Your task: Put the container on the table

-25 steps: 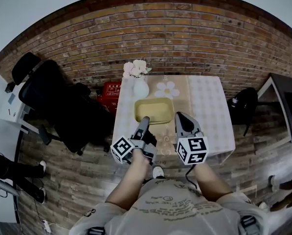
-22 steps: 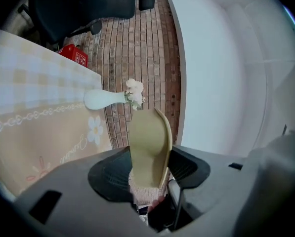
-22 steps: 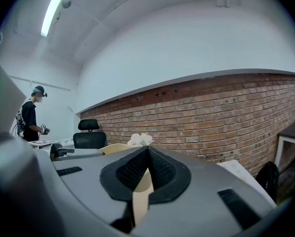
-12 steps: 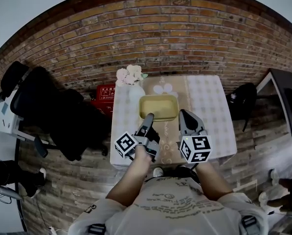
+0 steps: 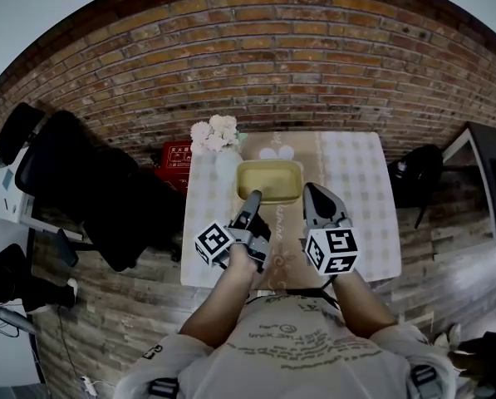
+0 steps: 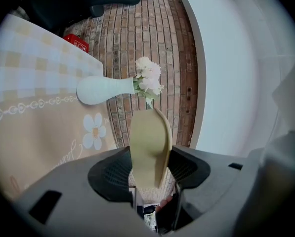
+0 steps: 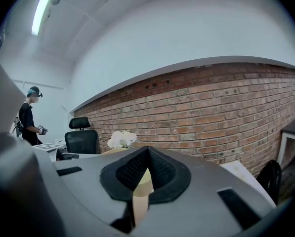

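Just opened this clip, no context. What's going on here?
A person with a gripper in each hand holds a pale yellow rectangular plastic container by its near rim. The left gripper and the right gripper are each shut on that rim. The container is over the middle of the table with the checked cloth, next to a white vase of pale flowers. Whether it rests on the cloth yet can't be told.

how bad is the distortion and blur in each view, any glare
Head view: heavy fisheye bows the brick wall into an arc; dim but sharp. Left gripper view: rolled sideways, container crisp in the left claw, white wall bright and featureless. Right gripper view: ceiling light glares; dark corners.
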Demonstrator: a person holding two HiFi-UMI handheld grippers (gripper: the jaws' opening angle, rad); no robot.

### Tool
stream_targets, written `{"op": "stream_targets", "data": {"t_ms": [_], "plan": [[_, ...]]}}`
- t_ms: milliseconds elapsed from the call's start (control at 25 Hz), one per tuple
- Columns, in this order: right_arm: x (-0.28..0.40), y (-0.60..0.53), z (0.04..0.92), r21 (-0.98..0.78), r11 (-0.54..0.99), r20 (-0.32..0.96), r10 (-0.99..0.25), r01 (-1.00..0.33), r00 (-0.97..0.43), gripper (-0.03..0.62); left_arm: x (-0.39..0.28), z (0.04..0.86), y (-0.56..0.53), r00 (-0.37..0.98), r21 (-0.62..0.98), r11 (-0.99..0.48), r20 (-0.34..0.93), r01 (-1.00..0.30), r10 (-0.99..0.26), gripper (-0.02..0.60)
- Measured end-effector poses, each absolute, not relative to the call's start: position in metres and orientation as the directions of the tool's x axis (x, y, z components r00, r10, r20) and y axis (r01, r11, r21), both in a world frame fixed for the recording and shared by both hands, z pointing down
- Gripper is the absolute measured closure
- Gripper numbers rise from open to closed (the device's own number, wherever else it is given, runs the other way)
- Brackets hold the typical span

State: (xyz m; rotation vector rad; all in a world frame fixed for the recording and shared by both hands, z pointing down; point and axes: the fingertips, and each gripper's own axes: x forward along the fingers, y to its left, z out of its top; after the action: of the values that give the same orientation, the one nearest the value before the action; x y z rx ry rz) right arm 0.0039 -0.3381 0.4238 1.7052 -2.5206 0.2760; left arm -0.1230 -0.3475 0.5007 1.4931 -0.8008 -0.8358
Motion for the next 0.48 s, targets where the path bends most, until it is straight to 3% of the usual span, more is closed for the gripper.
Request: {"op": "stream_targets", "data": {"t_ms": [480], "plan": [[0.034,-0.399,0.446,-0.123,0.387,0.214,-0.889,-0.914,-0.405,0.592,-0.098,0.525,-0.415,0.439,0.995,-0.101,-0.102,0.025,-0.893,0.351]]}}
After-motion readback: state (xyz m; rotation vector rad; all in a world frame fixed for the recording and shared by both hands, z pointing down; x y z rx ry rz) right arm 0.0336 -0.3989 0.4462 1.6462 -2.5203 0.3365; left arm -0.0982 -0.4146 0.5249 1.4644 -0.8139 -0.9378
